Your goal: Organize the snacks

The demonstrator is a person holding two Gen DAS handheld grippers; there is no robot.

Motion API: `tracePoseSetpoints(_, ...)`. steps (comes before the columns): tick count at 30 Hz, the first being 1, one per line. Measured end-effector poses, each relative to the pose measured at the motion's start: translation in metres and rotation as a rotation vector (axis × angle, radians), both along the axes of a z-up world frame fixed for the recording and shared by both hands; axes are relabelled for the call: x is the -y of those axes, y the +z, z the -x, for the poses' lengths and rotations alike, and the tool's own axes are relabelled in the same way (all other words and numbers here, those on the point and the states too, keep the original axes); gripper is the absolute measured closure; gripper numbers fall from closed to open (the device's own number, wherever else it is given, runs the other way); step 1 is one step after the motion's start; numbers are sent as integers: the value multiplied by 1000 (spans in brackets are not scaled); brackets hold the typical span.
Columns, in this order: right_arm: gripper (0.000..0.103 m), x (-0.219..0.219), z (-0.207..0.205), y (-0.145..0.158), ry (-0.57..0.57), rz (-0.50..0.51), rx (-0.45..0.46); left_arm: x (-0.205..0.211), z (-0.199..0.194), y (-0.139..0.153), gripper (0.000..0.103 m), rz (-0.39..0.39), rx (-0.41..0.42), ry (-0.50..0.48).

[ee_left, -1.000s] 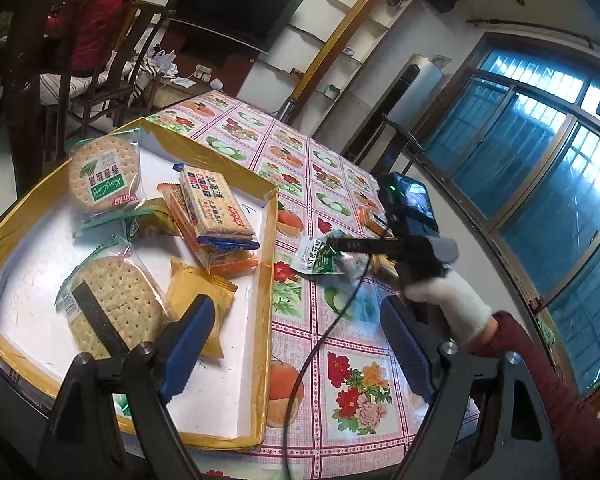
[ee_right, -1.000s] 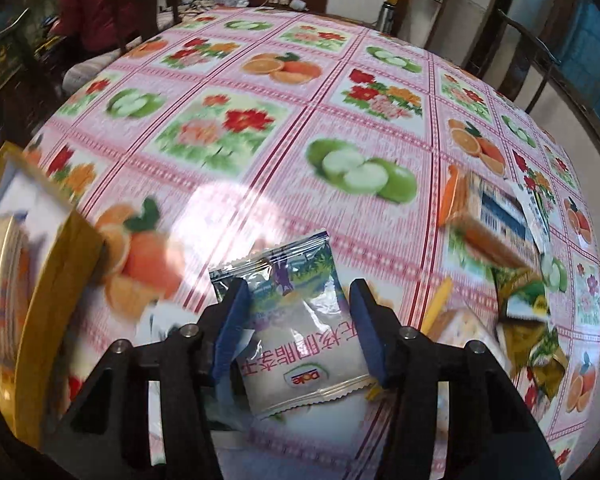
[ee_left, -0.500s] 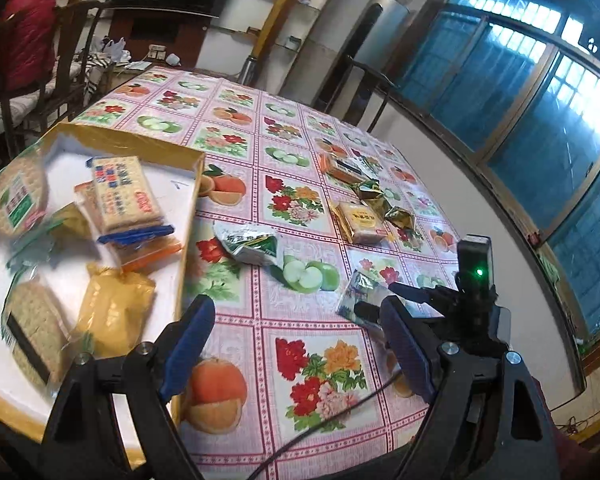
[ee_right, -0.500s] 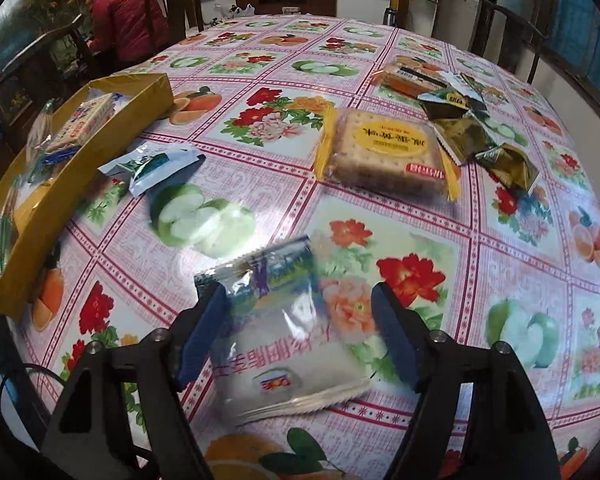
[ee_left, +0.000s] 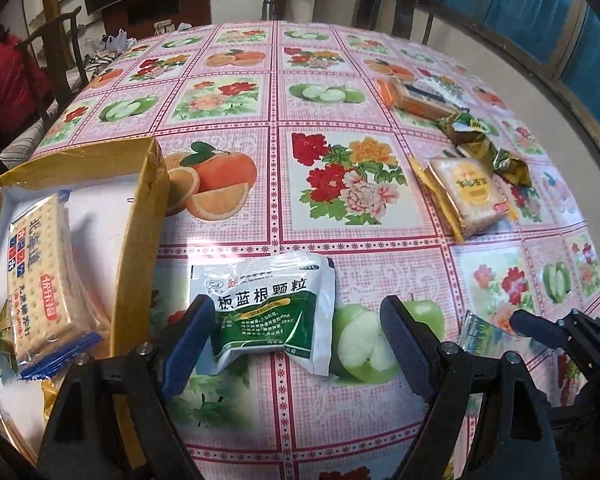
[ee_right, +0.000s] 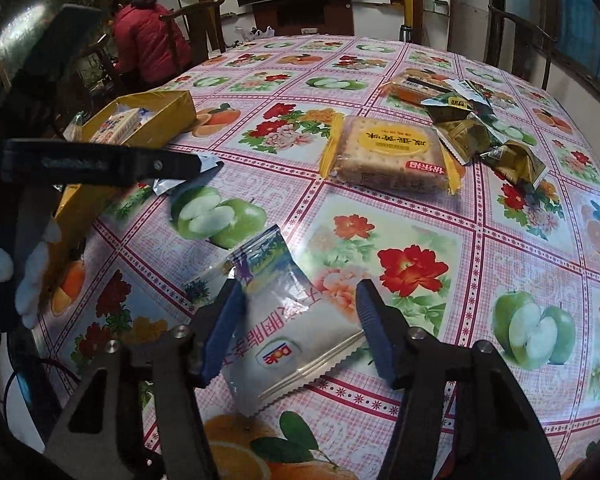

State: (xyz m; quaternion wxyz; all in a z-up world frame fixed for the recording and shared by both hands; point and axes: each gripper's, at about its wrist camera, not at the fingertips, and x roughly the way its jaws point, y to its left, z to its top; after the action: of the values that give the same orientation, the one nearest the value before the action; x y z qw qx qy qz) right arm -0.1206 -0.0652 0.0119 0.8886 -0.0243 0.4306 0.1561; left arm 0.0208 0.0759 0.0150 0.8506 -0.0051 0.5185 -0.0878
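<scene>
Landmark: yellow box (ee_left: pixel 140 240), sitting at the bench (ee_left: pixel 340 92) edge w/ cracker packs already inside.

Left tool (ee_left: pixel 296 340): fingers wide apart, nothing gripped. Green-white sachet (ee_left: pixel 268 308) lies flat on the bench just beside the box's near wall, between the fingers but closer to the left one; pads not pressing it.

Right tool (ee_right: pixel 300 332): fingers closing in on the white Dole pouch (ee_right: pixel 288 320), which is between them. Left pad looks to touch the pouch edge, right pad seems just clear, so not a firm clamp yet. Pouch lies well away from the box, past the printed apple.

Handling, judged from looks:
- Both are thin foil/plastic film packs, prob. very light, soft, crinkly, slick. Will flex and may slide out of a loose pinch.
- Sachet prob. holds granules, so the middle is lumpy and shifts. Better to pinch across the short width near a sealed edge, or scoop one side off the cloth first since it lies flat.
- Dole pouch puffed w/ air: squeeze gently, grab across the body below the crimped seam.
- Glossy tablecloth gives little friction; pack may skate when nudged.

Further from the box: yellow cracker pack (ee_right: pixel 388 152), stiffer but breakable, take by its sides; crumpled green-gold wrappers (ee_right: pixel 488 136) beyond it.
</scene>
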Motion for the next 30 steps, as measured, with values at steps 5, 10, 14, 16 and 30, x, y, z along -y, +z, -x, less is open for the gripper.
tracePoseSetpoints(5, 45, 1, 1, 0, -6, -5, -1, 13, 3, -8, 17, -86, 6, -46)
tracePoseSetpoints(10, 39, -1, 2, -1, 6, -7, 2, 10, 17, 3, 62, -69, 51, -101)
tracePoseSetpoints(14, 29, -12, 6, -3, 41, 29, 10, 10, 27, 7, 70, -46, 75, -120)
tracePoseSetpoints(16, 29, -13, 6, -3, 51, 36, 13, 10, 31, 10, 71, -30, 87, -123)
tracePoseSetpoints(30, 86, -4, 9, 5, 72, -84, 27, -20, 99, 50, 81, 219, 211, -90)
